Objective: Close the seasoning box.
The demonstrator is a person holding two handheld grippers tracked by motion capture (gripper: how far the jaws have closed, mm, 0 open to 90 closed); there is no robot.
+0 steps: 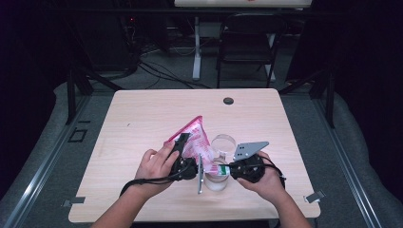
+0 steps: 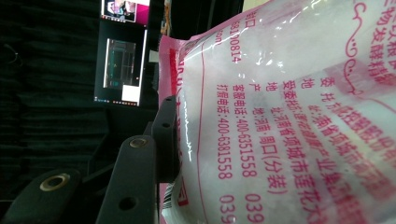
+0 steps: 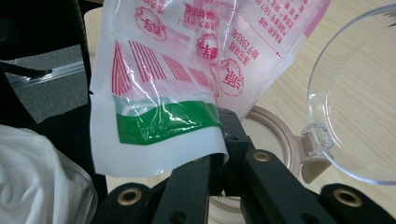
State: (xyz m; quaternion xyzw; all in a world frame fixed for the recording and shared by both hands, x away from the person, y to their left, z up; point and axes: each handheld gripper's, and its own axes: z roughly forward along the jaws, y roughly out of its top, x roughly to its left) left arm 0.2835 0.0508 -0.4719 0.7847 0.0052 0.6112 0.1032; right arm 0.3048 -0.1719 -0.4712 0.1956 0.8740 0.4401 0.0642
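Nearest to us, our right gripper [image 1: 231, 170] pinches the lower corner of the bag [image 1: 194, 140], its jaws fully closed on the green-striped edge of the film [image 3: 166, 122]. Our left gripper [image 1: 183, 145] clamps the pink sealed side of the same bag [image 2: 289, 116], jaws part-way closed with the film pressed between them. So the bag hangs tilted between our two hands, above the table [image 1: 142, 123], its low corner over the jar [image 1: 216, 178].

We judge the bag light and soft: thin, glossy plastic that crumples and could slip, with a loose white filling that shifts when tipped. The stiffer sealed edges and corners look like the best places to grip, as we do now; pulling hard on the film itself could tear it.

The jar [image 3: 275, 135] stands open just under the corner. We can't tell what, if anything, lies inside. Beyond it, its clear hinged lid [image 3: 359, 98] is flipped back and looks bare.
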